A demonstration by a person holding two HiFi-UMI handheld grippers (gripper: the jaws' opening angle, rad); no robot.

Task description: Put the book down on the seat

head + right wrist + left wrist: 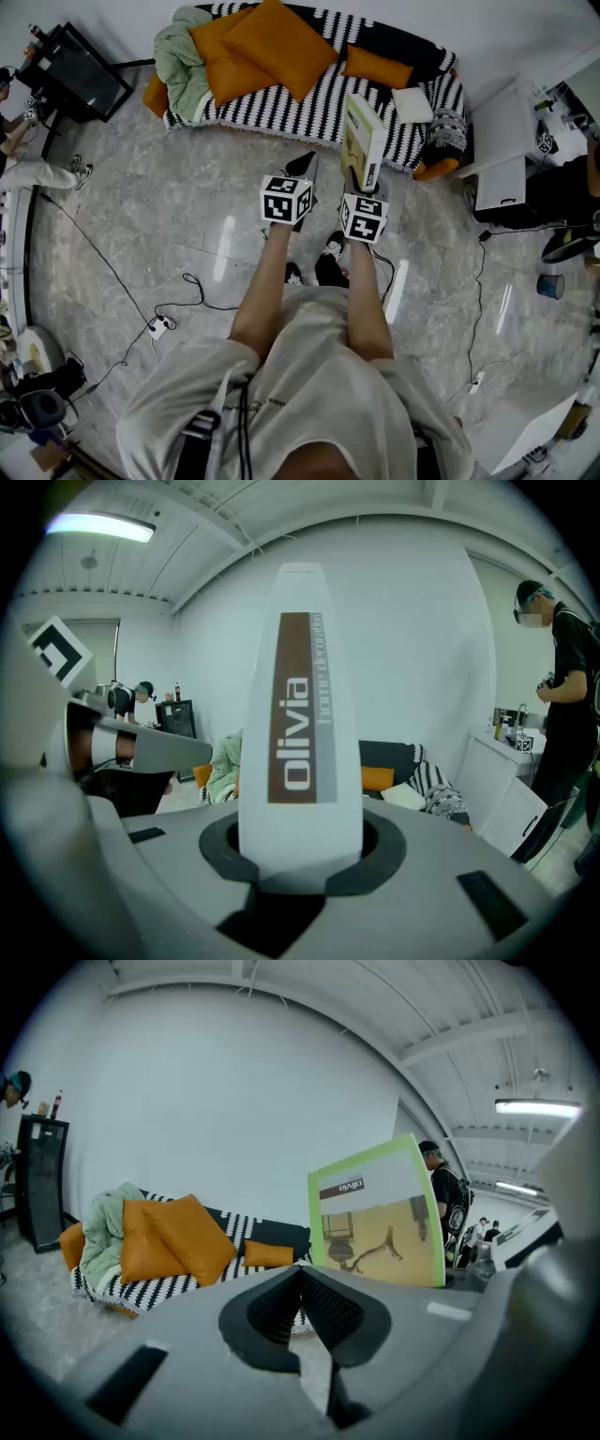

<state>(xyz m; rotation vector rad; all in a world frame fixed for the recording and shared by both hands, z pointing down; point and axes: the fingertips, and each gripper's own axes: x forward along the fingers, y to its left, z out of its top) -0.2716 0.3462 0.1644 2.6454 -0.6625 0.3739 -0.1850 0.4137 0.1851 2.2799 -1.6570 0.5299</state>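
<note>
Between the jaws of the right gripper [360,180] the book [364,141] stands upright. It is clamped low near its bottom edge, and most of its height rises free above the grip. Just to that gripper's left, the left gripper [300,1283] has its jaws together on nothing, so it gives the book no support.

Ahead of both tools lies the sofa [323,108]. A bare striped patch of seat is straight in front of the right gripper. The big orange cushions [272,47] are ahead and to its left, and a white pillow [412,105] is ahead and to its right.

The main risk seems to be the narrow hold on a tall, top-heavy book. A quick tilt forward could make it swing or slip in the pads. If the jaws open while the book is on end, it will likely topple, and near the seat's front edge it could fall back onto the floor below the gripper. Letting go short of the edge would drop it there outright. Drifting left would land it on the sloping cushions, where it could slide. Laying it flat well onto the bare patch looks safest.
</note>
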